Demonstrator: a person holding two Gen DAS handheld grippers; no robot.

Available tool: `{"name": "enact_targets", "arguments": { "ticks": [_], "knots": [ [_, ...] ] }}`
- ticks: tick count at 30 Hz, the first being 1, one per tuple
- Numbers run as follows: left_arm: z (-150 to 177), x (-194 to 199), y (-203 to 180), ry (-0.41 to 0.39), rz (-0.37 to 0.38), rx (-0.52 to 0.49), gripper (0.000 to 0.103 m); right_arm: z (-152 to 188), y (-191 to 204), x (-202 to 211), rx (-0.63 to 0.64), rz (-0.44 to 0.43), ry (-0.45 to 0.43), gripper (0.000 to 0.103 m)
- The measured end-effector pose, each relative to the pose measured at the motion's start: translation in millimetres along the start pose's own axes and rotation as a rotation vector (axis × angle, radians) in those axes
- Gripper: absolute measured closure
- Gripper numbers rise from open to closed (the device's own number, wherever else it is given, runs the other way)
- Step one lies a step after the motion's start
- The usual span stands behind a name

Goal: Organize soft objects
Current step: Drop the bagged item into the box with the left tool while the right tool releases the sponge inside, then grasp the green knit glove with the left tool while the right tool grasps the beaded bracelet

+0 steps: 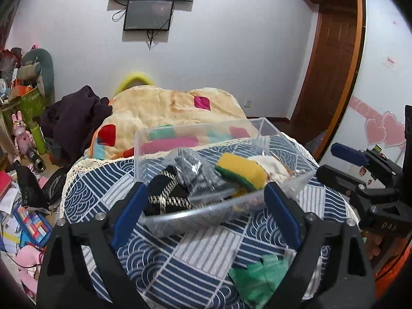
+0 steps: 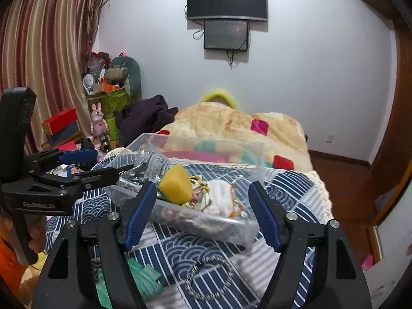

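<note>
I hold both the left gripper and right gripper spread wide, empty, just short of the clear box. The green cloth lies near me: light, limp, best pinched at a fold. Beyond, the table drops away on the right.

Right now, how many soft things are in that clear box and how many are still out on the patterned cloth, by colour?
In the clear box:
Yellow-and-green sponge: 1
White cloth: 1
Grey fabric: 1
Black-and-gold fabric: 1
Out on the patterned cloth:
Green cloth: 1
Grey-and-white band: 1
Total: 6 that I can tell apart; others may be hidden in the box.
</note>
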State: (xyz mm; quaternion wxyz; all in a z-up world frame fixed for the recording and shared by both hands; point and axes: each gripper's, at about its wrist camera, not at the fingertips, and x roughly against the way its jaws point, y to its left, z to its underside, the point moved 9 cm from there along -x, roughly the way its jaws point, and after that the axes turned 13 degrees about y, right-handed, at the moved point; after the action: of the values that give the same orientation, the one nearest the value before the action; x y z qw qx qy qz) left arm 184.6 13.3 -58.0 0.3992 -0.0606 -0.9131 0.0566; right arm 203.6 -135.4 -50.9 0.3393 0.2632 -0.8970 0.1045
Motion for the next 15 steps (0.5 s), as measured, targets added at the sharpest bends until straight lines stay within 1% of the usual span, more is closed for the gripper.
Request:
{"name": "enact_targets", "arguments": {
  "ticks": [2, 5, 8, 13, 15],
  "knots": [
    [10, 1, -5, 0.014, 0.008, -0.005, 0.007, 6, -4, 2, -0.008, 0.004, 0.005, 0.029],
    [29, -5, -15, 0.057, 0.022, -0.012, 0.007, 22, -9, 1, -0.018, 0.004, 0.033, 0.029],
    [49, -13, -25, 0.103, 0.042, -0.016, 0.007, 45, -11, -9, -0.021, 0.006, 0.089, 0.029],
    [86, -34, -44, 0.206, 0.112, 0.009, 0.007, 80, -12, -27, -0.042, -0.011, 0.178, 0.029],
    [97, -40, -50, 0.226, 0.116, 0.008, 0.007, 89, -13, -35, -0.051, -0.017, 0.209, 0.029]
  ]
}}
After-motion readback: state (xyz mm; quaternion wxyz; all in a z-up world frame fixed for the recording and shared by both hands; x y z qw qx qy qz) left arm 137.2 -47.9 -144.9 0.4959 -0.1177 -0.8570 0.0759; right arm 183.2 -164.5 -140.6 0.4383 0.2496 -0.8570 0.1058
